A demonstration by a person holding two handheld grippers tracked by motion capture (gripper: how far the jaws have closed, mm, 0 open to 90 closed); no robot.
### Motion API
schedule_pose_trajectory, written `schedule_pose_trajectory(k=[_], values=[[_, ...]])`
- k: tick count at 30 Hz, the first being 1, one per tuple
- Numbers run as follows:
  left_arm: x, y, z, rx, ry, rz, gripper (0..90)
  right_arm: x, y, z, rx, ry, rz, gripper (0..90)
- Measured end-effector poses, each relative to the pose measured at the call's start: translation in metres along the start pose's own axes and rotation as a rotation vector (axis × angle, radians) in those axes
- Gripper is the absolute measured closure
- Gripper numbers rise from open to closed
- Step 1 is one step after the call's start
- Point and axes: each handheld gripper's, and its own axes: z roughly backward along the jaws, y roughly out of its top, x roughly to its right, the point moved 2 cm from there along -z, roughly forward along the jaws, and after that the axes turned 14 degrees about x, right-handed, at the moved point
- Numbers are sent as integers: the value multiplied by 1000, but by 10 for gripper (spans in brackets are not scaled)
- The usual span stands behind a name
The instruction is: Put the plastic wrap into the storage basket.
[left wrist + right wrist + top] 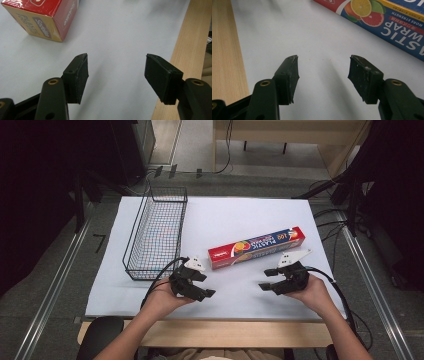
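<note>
A long red and blue plastic wrap box point(257, 247) lies slanted on the white sheet point(225, 215), right of centre. My left gripper point(205, 285) rests near the front of the sheet, just below the box's left end, pointing right. In the left gripper view the left gripper point(116, 67) stands open over bare sheet, the box's end point(42, 20) farther off. My right gripper point(263, 279) sits below the box's right part and points left. Its jaws also stand apart in the right gripper view, the right gripper point(323, 67) empty, with the box point(387, 20) beyond.
A black wire basket point(131, 237) stands at the sheet's left side, running front to back. The wooden table edge point(215, 330) lies close behind both hands. Cables trail from each gripper toward the person. Dark stands and floor cables surround the table.
</note>
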Motion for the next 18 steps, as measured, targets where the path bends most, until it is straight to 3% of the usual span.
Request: schedule_pose_trajectory(k=[9, 18], values=[[0, 0, 0, -7, -5, -3, 360, 0, 2, 1, 3, 19, 0, 484], [0, -1, -1, -9, -5, 2, 357, 0, 1, 0, -10, 26, 7, 478]])
